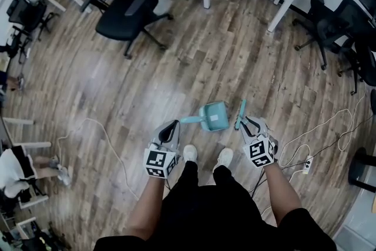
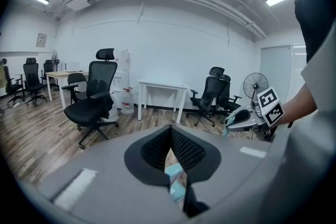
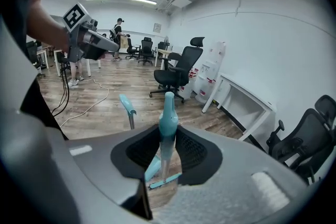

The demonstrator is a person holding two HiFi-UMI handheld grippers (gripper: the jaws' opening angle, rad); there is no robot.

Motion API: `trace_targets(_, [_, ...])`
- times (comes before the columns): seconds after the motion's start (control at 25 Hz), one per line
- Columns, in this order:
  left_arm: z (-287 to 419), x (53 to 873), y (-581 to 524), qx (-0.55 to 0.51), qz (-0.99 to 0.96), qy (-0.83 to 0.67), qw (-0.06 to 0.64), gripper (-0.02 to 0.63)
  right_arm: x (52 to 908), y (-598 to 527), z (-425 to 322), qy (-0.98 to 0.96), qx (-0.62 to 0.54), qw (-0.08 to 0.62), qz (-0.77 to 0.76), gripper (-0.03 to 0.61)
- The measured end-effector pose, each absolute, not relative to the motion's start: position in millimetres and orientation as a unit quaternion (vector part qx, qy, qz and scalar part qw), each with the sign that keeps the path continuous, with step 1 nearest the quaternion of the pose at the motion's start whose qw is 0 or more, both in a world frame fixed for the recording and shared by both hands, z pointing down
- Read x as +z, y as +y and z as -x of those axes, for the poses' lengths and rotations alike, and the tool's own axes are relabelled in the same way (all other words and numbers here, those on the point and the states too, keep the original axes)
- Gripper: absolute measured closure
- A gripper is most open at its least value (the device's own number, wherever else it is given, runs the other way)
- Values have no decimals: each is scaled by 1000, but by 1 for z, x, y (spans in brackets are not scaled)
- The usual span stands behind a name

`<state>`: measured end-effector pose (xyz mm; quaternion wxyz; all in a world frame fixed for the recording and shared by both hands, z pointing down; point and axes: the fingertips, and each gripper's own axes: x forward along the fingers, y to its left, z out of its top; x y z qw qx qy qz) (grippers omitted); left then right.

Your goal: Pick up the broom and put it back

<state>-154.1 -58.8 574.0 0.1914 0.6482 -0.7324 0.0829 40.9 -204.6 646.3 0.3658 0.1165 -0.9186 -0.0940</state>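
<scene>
Wood-plank floor [image 1: 235, 56] lay underfoot. Right gripper [image 1: 248, 123] was clamped on the broom [image 3: 168, 113] by its handle. Left gripper [image 1: 171, 127] was closed and empty.

Left tongs [image 1: 174, 124] closed (tips touching), right tongs [image 1: 245, 121] clamped, both angled down

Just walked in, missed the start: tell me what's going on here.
A person holds a gripper in each hand. The right gripper is shut on the teal broom, held upright by its handle. The left gripper is shut and empty. A teal dustpan sits on the wooden floor before their feet.
</scene>
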Motion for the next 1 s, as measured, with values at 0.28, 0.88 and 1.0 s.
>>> trace_targets(0.28, [151, 593, -46, 90, -642, -731, 211, 597, 671, -193, -33, -912, -97, 387, -99, 480])
trace_targets(0.88, [135, 623, -23, 87, -632, -728, 252, 597, 714, -159, -2, -906, -99, 408, -50, 482])
trace_targets(1.0, [135, 625, -20, 85, -629, -729, 255, 597, 716, -153, 8, -907, -105, 407, -37, 482])
